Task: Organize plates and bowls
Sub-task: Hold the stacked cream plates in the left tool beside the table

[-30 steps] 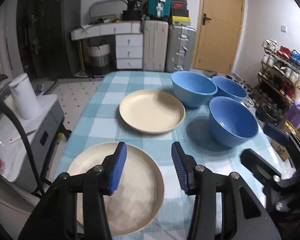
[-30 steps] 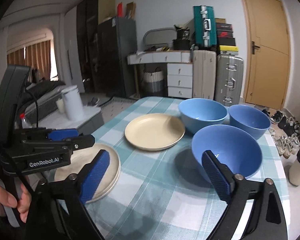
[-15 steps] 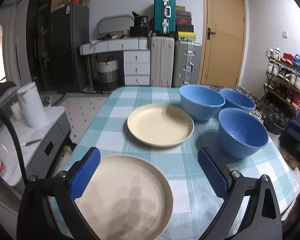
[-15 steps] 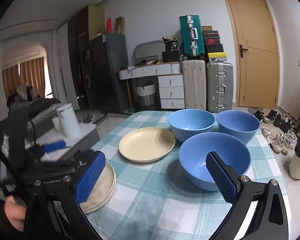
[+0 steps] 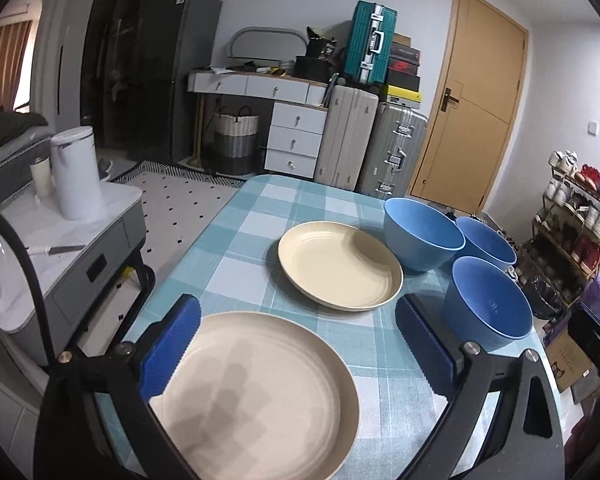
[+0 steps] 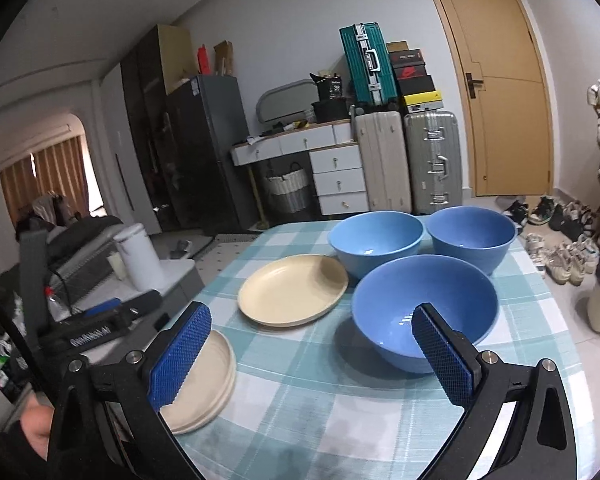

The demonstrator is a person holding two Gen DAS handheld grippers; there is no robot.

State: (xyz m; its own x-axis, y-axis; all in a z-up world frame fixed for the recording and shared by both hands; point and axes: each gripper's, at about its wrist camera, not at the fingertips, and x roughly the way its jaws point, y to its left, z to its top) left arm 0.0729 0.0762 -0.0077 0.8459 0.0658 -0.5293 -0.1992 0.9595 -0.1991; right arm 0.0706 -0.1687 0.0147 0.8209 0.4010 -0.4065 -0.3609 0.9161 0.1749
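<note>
A cream plate stack (image 5: 256,396) lies at the near left of the checked table (image 5: 260,208); it also shows in the right wrist view (image 6: 208,384). A single cream plate (image 5: 340,268) sits mid-table, also in the right wrist view (image 6: 292,290). Three blue bowls stand at the right: a near one (image 5: 488,308) (image 6: 424,312) and two far ones (image 5: 424,232) (image 5: 486,242). My left gripper (image 5: 296,344) is open and empty above the near stack. My right gripper (image 6: 310,354) is open and empty, in front of the near bowl.
A grey side cabinet (image 5: 72,248) with a white kettle (image 5: 78,174) stands left of the table. Suitcases (image 5: 372,148), drawers and a door are behind. A shoe rack (image 5: 576,216) stands at the right. The left gripper's body shows in the right wrist view (image 6: 96,324).
My left gripper has opened wide, lifted and drawn back from the near plates. My right gripper stayed open and rose slightly. Plates and bowls have not moved.
</note>
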